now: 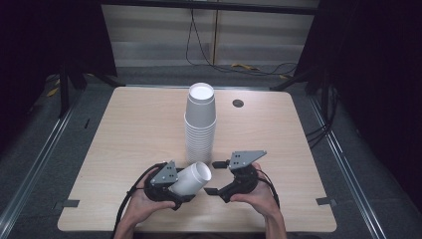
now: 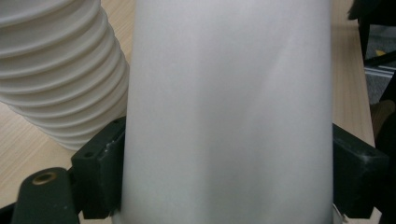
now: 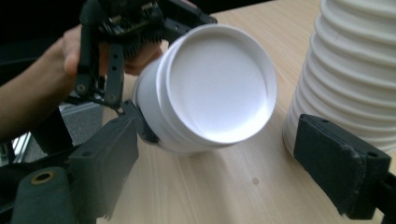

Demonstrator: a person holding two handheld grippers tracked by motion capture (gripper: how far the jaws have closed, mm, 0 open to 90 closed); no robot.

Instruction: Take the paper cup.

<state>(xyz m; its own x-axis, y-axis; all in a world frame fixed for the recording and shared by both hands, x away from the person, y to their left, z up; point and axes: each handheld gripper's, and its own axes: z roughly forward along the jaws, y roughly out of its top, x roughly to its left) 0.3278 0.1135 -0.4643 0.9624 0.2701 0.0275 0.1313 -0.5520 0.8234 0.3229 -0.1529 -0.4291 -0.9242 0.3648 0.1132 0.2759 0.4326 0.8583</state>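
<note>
White paper cup (image 1: 193, 179), lying tilted on its side low in the centre of the high view, is clamped in the left gripper (image 1: 171, 188), whose two black jaws press on its wall from either side. In the left gripper view the cup's wall (image 2: 224, 112) runs up the middle of the frame, a black jaw tight against it at lower left and lower right. Its open mouth faces the right gripper (image 1: 215, 177), and in the right gripper view the mouth (image 3: 217, 84) shows as a round white rim at centre, seemingly with more than one rim nested together.

The right gripper sits just beside the cup at lower centre right of the high view, its jaws spread apart with nothing between them.

Just behind both, in the middle of the high view, a tall stack of white cups (image 1: 200, 122) stands upright on the light wooden table (image 1: 124, 134). A hand (image 1: 142, 204) holds each gripper from the bottom edge.
</note>
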